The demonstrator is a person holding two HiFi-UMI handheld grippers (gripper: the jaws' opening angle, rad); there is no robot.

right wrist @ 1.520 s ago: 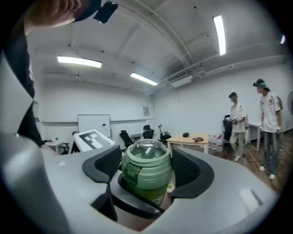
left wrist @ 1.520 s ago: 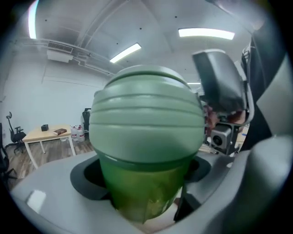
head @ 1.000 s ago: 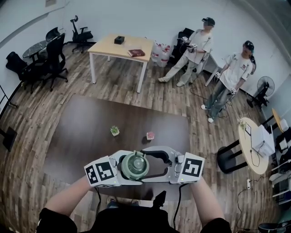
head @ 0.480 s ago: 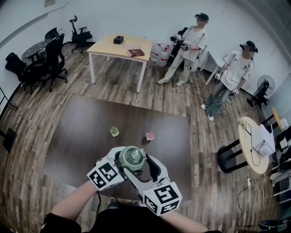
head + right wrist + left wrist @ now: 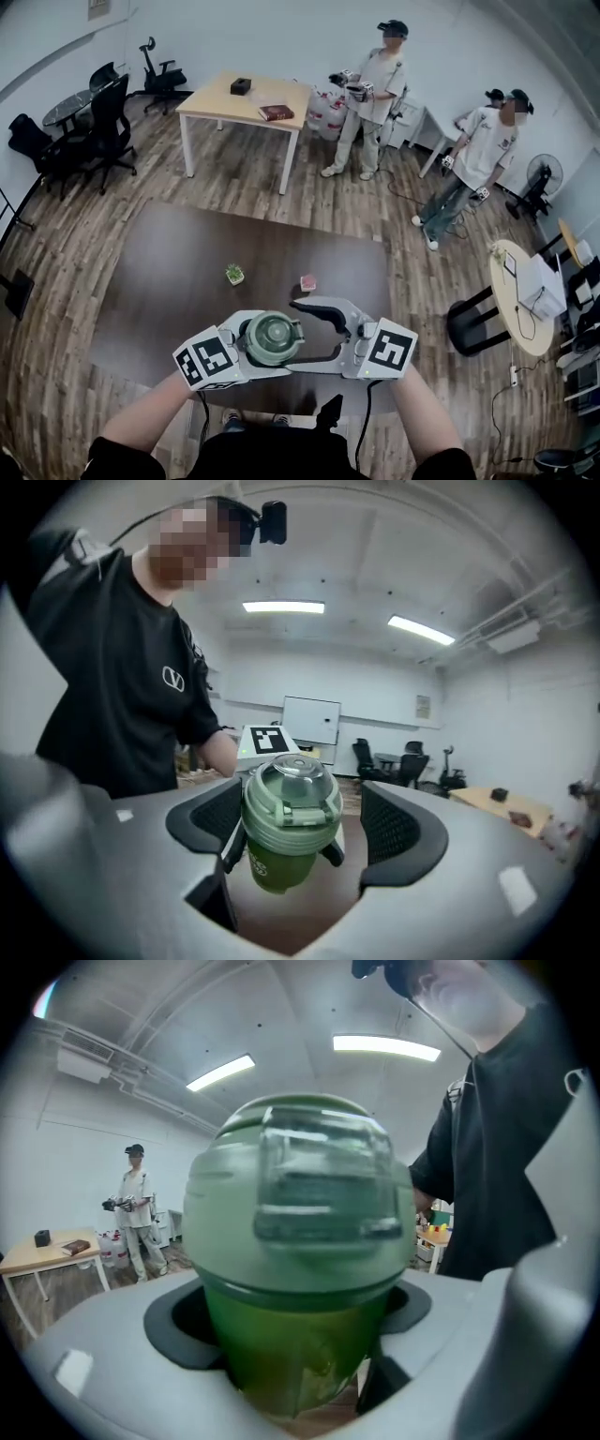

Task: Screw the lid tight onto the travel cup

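Over the six-o'clock edge of the dark table, the left gripper clamps the green travel cup by its body. The right gripper, at the cup's three o'clock, has swung back from five o'clock. Its jaws, just opening, stand spread around the lid. From above, the lid hides the body.

One cup; two grippers; perhaps three bystanders (distant)
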